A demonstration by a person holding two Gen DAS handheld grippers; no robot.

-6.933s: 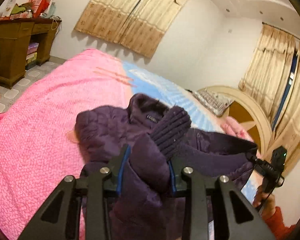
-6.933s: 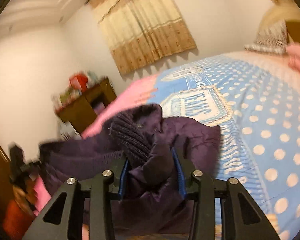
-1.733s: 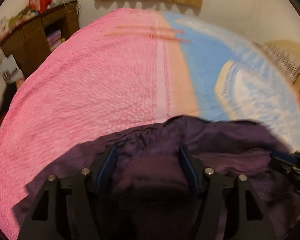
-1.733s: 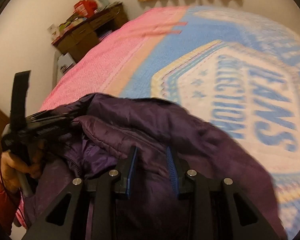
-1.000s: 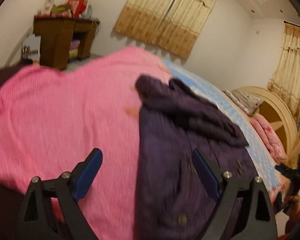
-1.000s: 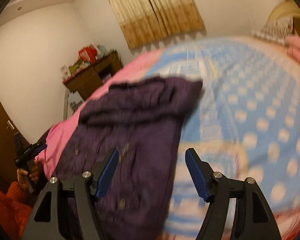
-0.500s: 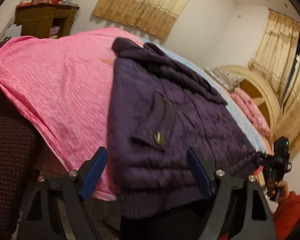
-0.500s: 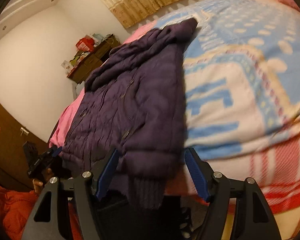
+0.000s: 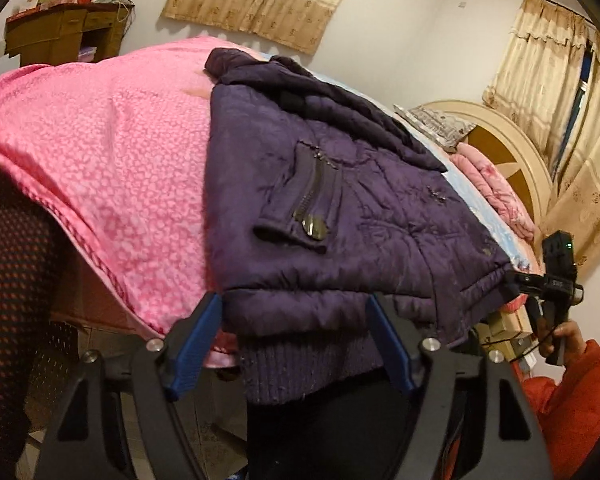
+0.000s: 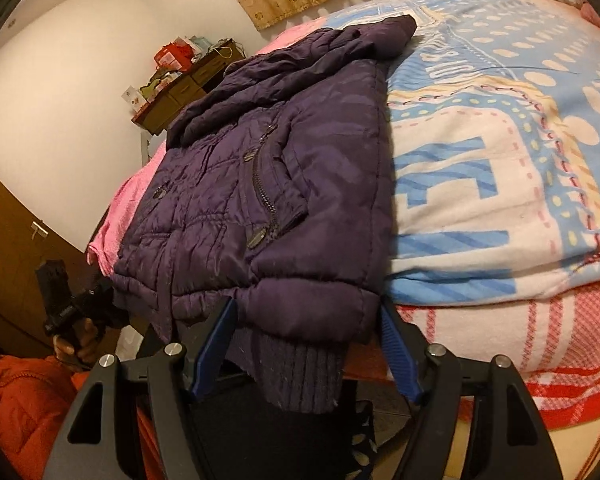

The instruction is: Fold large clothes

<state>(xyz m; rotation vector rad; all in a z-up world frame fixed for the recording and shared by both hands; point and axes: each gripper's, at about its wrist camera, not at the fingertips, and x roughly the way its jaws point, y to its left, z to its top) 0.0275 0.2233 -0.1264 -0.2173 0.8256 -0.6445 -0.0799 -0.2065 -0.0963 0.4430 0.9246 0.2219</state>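
Dark purple padded jacket (image 9: 340, 200) lies on the bed (image 10: 500, 160); left claw (image 9: 296, 344) closing and right claw (image 10: 308, 344) spread, each around its ribbed hem.

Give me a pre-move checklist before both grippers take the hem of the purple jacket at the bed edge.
1. Jacket lies flat on the bed, sleeves tucked away: ok.
2. Knit hem hangs over the bed edge within reach: ok.
3. Left gripper straddles its hem corner: ok; its jaws are closing with cloth between them, pads not yet pressing.
4. Right gripper straddles the other corner, jaws open: ok.
5. Both grippers at matching height along the hem: cannot tell.
6. Nothing lying on the jacket: ok.
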